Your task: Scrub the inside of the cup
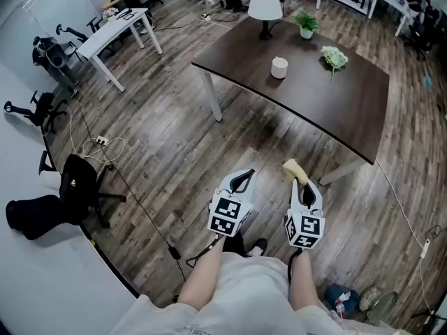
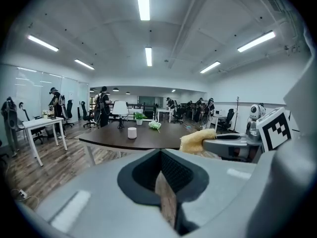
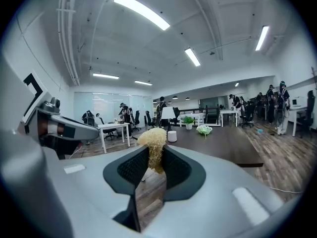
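Note:
The white cup (image 1: 279, 68) stands on the dark table (image 1: 349, 117), far ahead of both grippers; it also shows small in the left gripper view (image 2: 132, 132) and the right gripper view (image 3: 172, 136). My right gripper (image 1: 302, 184) is shut on a yellow scrubbing sponge (image 1: 293, 168), which sticks up between its pads (image 3: 154, 142). My left gripper (image 1: 243, 179) is shut with nothing in it, its jaws meeting at the tips (image 2: 161, 168). Both are held over the wood floor, a little apart, near my body. The sponge (image 2: 197, 142) is also in view from the left gripper.
On the table stand a white lamp (image 1: 265, 5), a potted plant (image 1: 306, 24) and a bunch of white flowers (image 1: 334, 58). A white desk (image 1: 119, 30) and black office chairs (image 1: 80, 183) are at the left, with cables (image 1: 105, 145) on the floor. People stand far back.

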A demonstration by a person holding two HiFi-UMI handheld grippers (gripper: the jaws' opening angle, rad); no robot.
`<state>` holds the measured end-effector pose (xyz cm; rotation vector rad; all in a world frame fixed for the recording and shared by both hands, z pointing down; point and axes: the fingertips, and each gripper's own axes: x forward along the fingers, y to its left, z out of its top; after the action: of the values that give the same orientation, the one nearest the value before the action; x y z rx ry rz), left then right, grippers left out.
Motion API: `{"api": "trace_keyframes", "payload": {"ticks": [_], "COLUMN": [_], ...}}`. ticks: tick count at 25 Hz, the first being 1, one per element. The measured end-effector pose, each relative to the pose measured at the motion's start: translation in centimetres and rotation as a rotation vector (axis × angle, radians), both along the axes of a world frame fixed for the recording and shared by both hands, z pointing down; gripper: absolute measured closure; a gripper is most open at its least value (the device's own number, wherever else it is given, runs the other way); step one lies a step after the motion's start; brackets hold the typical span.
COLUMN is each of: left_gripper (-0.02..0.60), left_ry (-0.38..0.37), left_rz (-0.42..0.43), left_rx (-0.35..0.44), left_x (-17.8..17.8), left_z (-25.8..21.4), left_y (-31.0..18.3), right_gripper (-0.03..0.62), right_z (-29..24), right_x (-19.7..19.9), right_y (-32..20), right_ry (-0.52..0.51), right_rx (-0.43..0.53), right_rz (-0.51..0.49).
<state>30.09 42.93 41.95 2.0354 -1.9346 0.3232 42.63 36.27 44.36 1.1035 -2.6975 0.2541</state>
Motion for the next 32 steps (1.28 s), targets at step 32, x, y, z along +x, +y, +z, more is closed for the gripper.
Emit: {"api": "trace_keyframes", "payload": {"ticks": [32], "left_gripper": [0.581], "left_ry": [0.124], "left_rz": [0.204], "left_rx": [0.031], "left_x": [-18.6], "left_z": [-1.4], "left_y": [-24.0], "right_gripper": [0.482], "right_z": [1.6], "right_x": [-13.5], "right_y": [-22.5], "right_ry": [0.027], "right_rx": [0.051], "right_rz": [0.213]}}
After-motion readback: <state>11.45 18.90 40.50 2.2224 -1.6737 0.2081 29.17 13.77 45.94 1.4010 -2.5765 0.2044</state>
